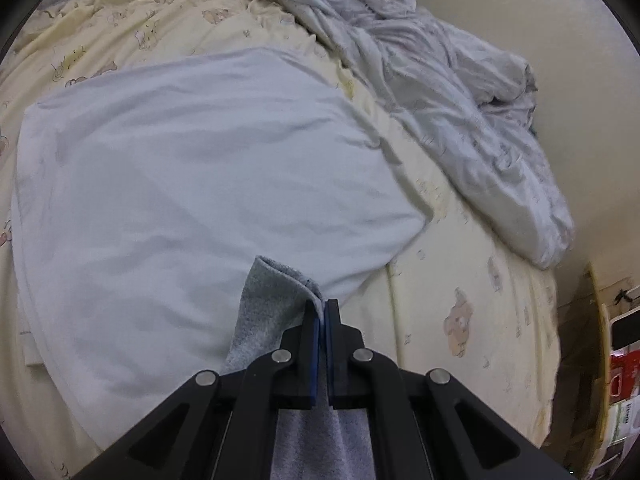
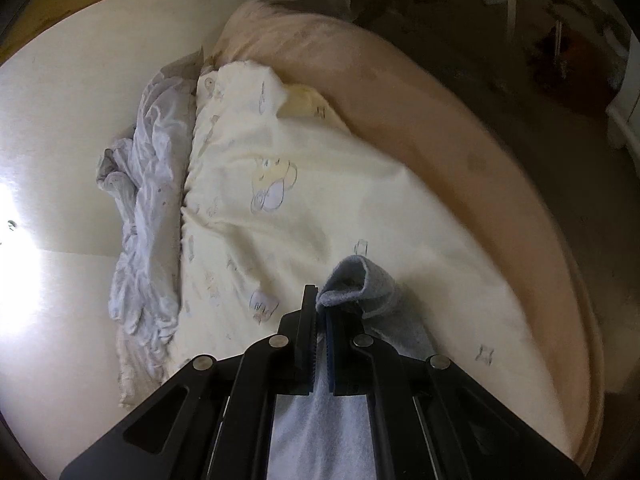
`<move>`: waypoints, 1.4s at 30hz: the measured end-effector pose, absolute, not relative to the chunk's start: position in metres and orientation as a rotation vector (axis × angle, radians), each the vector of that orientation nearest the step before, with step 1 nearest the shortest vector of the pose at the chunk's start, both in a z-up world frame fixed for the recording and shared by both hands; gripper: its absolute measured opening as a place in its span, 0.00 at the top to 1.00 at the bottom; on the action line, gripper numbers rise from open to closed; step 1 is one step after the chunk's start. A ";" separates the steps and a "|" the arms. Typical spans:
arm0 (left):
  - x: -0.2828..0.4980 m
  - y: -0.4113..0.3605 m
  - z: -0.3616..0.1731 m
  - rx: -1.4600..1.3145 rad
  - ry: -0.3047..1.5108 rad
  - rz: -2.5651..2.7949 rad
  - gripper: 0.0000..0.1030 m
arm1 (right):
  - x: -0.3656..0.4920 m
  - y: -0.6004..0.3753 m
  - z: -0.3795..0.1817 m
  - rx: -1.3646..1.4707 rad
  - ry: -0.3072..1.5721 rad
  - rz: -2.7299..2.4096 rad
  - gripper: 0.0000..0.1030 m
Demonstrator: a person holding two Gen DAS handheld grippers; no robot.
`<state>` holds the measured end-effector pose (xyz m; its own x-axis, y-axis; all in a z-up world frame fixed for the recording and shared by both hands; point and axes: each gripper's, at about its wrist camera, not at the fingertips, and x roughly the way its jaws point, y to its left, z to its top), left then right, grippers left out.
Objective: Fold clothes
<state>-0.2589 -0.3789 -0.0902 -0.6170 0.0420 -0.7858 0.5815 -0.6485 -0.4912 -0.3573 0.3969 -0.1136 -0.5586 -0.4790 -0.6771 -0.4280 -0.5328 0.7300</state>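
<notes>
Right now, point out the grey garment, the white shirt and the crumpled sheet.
grey garment (image 1: 260, 312), left wrist view, hanging fold.
white shirt (image 1: 208, 168), left wrist view, flat middle.
crumpled sheet (image 1: 460, 92), left wrist view, wrinkled middle.

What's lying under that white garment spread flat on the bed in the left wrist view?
The white garment lies on the cream printed bedsheet, which shows all around it. Whatever sits directly beneath its middle is covered. The grey fabric pinched in the left gripper overlaps its near edge.

Home bedroom: bed (image 1: 472, 272) with cartoon-print sheet (image 2: 280, 184).
</notes>
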 end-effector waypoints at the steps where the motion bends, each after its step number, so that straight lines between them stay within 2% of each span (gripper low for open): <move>1: -0.259 -0.380 -0.090 1.153 1.090 -2.312 0.98 | -0.360 0.397 -0.112 1.465 -1.481 -2.307 0.98; 7: -0.264 -0.381 -0.096 1.199 1.079 -2.299 0.97 | -0.368 0.403 -0.111 1.487 -1.476 -2.343 0.98; 10: -0.268 -0.377 -0.091 1.198 1.028 -2.321 0.73 | -0.381 0.400 -0.131 1.602 -1.476 -2.229 0.92; 11: -0.266 -0.377 -0.085 1.161 0.995 -2.342 0.61 | -0.384 0.401 -0.130 1.592 -1.463 -2.220 0.89; 12: -0.264 -0.378 -0.078 1.130 0.979 -2.354 0.53 | -0.387 0.402 -0.128 1.583 -1.446 -2.213 0.76; 13: -0.261 -0.381 -0.073 1.105 0.984 -2.356 0.50 | -0.389 0.403 -0.123 1.581 -1.404 -2.222 0.68; 14: -0.259 -0.384 -0.068 1.094 0.987 -2.357 0.48 | -0.390 0.404 -0.114 1.578 -1.349 -2.258 0.64; 16: -0.255 -0.386 -0.059 1.120 0.973 -2.362 0.48 | -0.389 0.408 -0.094 1.540 -1.243 -2.334 0.42; 19: -0.244 -0.362 -0.050 1.236 0.925 -2.431 0.48 | -0.379 0.410 -0.061 1.460 -1.085 -2.420 0.39; 20: -0.240 -0.346 -0.052 1.301 0.894 -2.461 0.48 | -0.373 0.402 -0.053 1.447 -1.001 -2.402 0.38; 23: -0.229 -0.290 -0.060 1.512 0.778 -2.552 0.48 | -0.359 0.346 -0.047 1.521 -0.582 -2.336 0.39; 26: -0.215 -0.214 -0.081 1.765 0.599 -2.656 0.48 | -0.325 0.253 -0.059 1.512 -0.007 -2.214 0.39; 28: -0.202 -0.170 -0.099 1.882 0.280 -2.686 0.47 | -0.295 0.200 -0.073 1.439 0.282 -2.050 0.39; 29: -0.195 -0.156 -0.108 1.908 0.116 -2.681 0.48 | -0.279 0.182 -0.084 1.413 0.487 -1.997 0.39; 30: -0.188 -0.154 -0.112 1.906 0.029 -2.681 0.46 | -0.264 0.170 -0.098 1.386 0.711 -1.967 0.39; 31: -0.178 -0.160 -0.112 1.894 0.005 -2.693 0.46 | -0.254 0.169 -0.106 1.352 0.838 -1.942 0.38; 33: -0.162 -0.173 -0.111 1.874 -0.025 -2.701 0.46 | -0.247 0.187 -0.102 1.338 0.842 -1.937 0.37; 35: -0.147 -0.193 -0.105 1.858 -0.020 -2.644 0.46 | -0.251 0.219 -0.096 1.440 0.792 -1.999 0.28; 37: -0.132 -0.209 -0.098 1.789 -0.064 -2.572 0.46 | -0.246 0.241 -0.091 1.491 0.796 -2.063 0.27; 38: -0.126 -0.213 -0.093 1.766 -0.017 -2.565 0.46 | -0.241 0.247 -0.088 1.505 0.809 -2.094 0.27; 42: -0.104 -0.211 -0.069 1.710 0.427 -2.639 0.46 | -0.201 0.214 -0.054 1.395 0.604 -2.069 0.27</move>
